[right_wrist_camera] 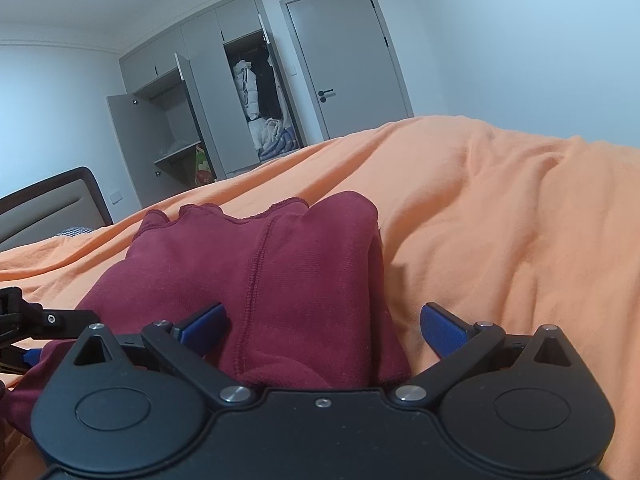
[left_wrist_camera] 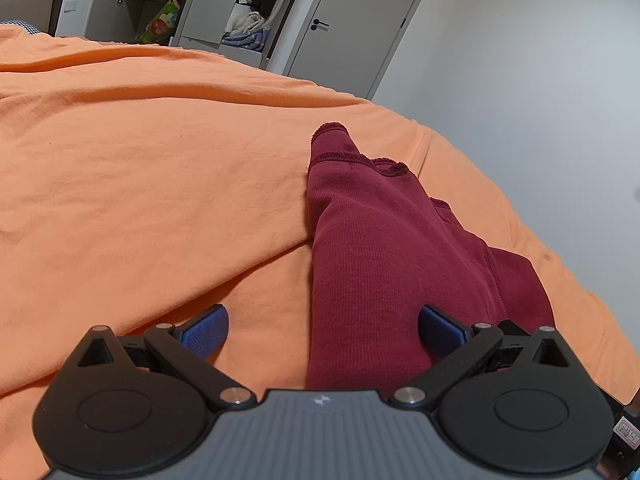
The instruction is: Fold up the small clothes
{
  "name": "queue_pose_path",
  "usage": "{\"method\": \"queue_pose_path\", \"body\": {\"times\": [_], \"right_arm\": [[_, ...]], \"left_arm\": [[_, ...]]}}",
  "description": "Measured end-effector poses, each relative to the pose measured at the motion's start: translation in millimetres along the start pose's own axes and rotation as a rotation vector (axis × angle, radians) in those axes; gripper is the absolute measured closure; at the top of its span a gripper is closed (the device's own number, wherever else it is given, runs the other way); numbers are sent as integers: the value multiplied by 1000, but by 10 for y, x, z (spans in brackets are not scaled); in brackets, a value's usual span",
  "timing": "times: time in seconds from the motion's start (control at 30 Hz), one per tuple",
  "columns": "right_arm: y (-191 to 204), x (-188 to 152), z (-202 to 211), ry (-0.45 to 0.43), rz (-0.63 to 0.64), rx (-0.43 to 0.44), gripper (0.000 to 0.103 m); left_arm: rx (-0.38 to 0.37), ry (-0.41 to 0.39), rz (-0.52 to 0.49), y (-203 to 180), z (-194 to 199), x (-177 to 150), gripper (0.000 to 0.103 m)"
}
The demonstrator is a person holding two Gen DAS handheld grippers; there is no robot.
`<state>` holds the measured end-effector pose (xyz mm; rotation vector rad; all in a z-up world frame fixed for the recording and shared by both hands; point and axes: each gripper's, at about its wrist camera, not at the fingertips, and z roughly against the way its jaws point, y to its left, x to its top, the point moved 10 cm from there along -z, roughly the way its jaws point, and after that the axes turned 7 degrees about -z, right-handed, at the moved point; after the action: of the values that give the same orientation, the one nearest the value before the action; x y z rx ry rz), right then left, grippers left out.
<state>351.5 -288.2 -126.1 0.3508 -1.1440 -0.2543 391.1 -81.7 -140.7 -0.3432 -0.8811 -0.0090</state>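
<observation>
A small dark red knit garment [left_wrist_camera: 384,256] lies on the orange bedsheet [left_wrist_camera: 140,184], partly folded into a long strip with stitched hems at its far end. My left gripper [left_wrist_camera: 323,330] is open, low over the garment's near left edge, with one blue pad [left_wrist_camera: 206,332] over the sheet and the other over the cloth. In the right wrist view the same garment [right_wrist_camera: 280,272] bunches up in front of my right gripper [right_wrist_camera: 323,328], which is open and straddles its near right edge. The other gripper's black frame [right_wrist_camera: 28,320] shows at the left edge.
The orange sheet [right_wrist_camera: 500,220] covers the whole bed and is wrinkled. Beyond the bed stand a grey wardrobe [right_wrist_camera: 224,100] with open doors and clothes inside, a closed grey door [right_wrist_camera: 348,60], and a padded headboard [right_wrist_camera: 44,204] at far left.
</observation>
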Motion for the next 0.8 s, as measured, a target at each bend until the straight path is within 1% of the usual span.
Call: {"method": "queue_pose_path", "body": {"times": [0.13,0.17,0.2,0.27,0.3,0.37,0.4,0.43,0.47,0.5,0.53,0.57,0.6,0.63,0.73,0.8], "right_arm": [[14,9,25,1,-7,1,1],[25,17,38,4,-5,1,3],[43,29,57,7,-4,5,8],[89,51,77,24,-6,26,15],[99,56,82,34,-12,32,21],[119,70,87,50,-35,45,28],[125,79,92,53,-45,47,39],[135,90,98,56,-50,46,48],[155,101,103,61,-55,53,58],[185,107,106,68,-57,58,66],[219,114,113,71,-47,55,68],[259,128,123,67,-26,50,73],[309,148,143,57,-6,49,77],[350,173,165,47,9,49,77],[520,255,241,17,47,60,79],[666,303,272,-1,78,74,79]], "left_arm": [[7,13,4,12,11,-2,0],[8,19,7,11,9,3,0],[9,26,9,8,8,10,0],[4,37,10,0,16,34,1],[1,42,11,-1,20,48,1],[-7,39,12,-13,26,89,4],[-30,33,8,-33,37,114,14],[-59,35,1,-81,40,131,27],[-85,38,-6,-126,44,152,35],[-116,43,-14,-176,46,174,52],[-115,48,-27,-211,54,199,54],[-108,44,-43,-238,64,227,59],[-111,37,-56,-268,80,256,67],[-114,29,-63,-290,106,289,71],[-121,-14,-91,-306,244,421,75],[-110,-48,-123,-303,345,523,76]]}}
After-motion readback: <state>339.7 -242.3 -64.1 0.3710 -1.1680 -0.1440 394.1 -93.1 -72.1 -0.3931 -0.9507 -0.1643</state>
